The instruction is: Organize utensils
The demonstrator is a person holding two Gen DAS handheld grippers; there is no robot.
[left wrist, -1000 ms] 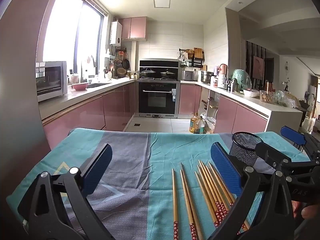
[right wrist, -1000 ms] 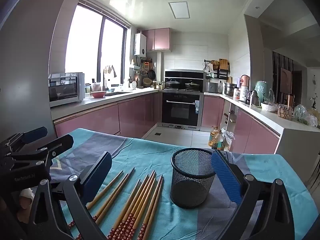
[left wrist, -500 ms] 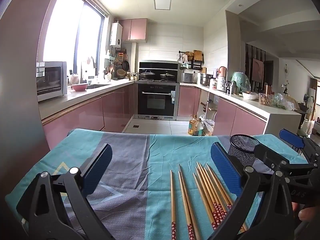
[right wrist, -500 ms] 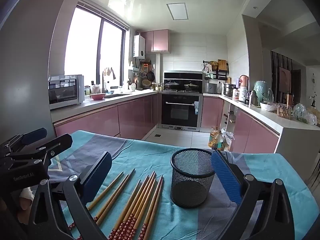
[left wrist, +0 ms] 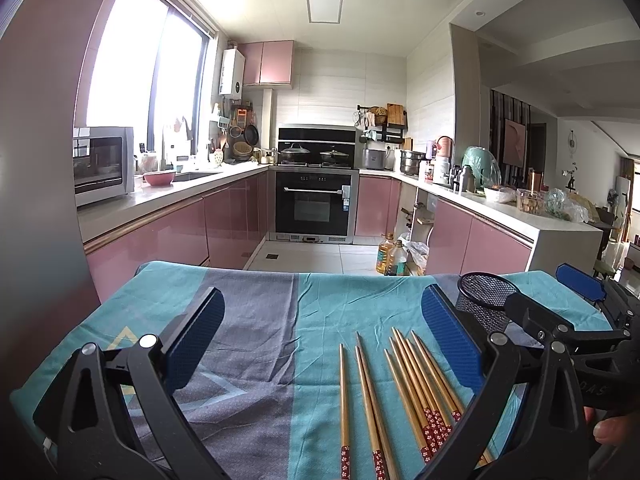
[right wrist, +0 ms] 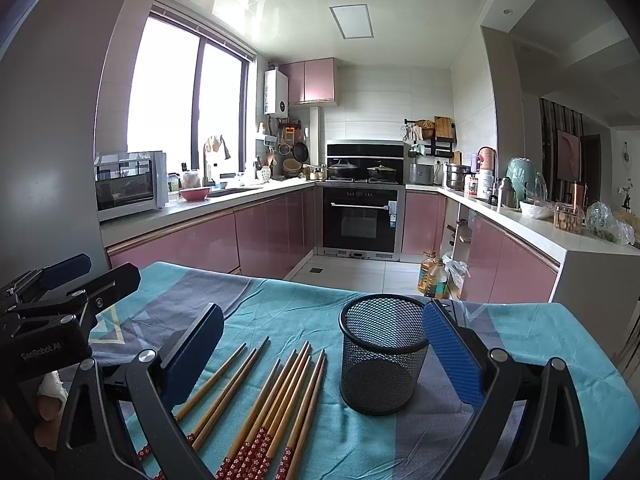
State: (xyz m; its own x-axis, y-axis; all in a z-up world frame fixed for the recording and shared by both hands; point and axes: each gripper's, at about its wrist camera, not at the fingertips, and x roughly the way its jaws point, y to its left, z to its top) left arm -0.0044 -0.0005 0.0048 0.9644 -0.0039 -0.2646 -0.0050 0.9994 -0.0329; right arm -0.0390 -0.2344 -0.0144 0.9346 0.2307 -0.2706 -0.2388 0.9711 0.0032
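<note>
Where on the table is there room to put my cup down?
The grey and teal tablecloth is bare left of the wooden chopsticks with red flowered ends, and behind them toward the far edge. It is crowded where the chopsticks lie beside the black mesh cup.

Twin wrist views over chopsticks (left wrist: 404,392)

Location: a home kitchen. Pink base cabinets (right wrist: 272,232) run in a U along the walls. A built-in oven (right wrist: 362,220) sits at frame centre, with lidded pots (right wrist: 343,168) on the hob above. A microwave (right wrist: 128,184) stands at left, and a sink tap (right wrist: 206,164) below the window (right wrist: 188,108).
</note>
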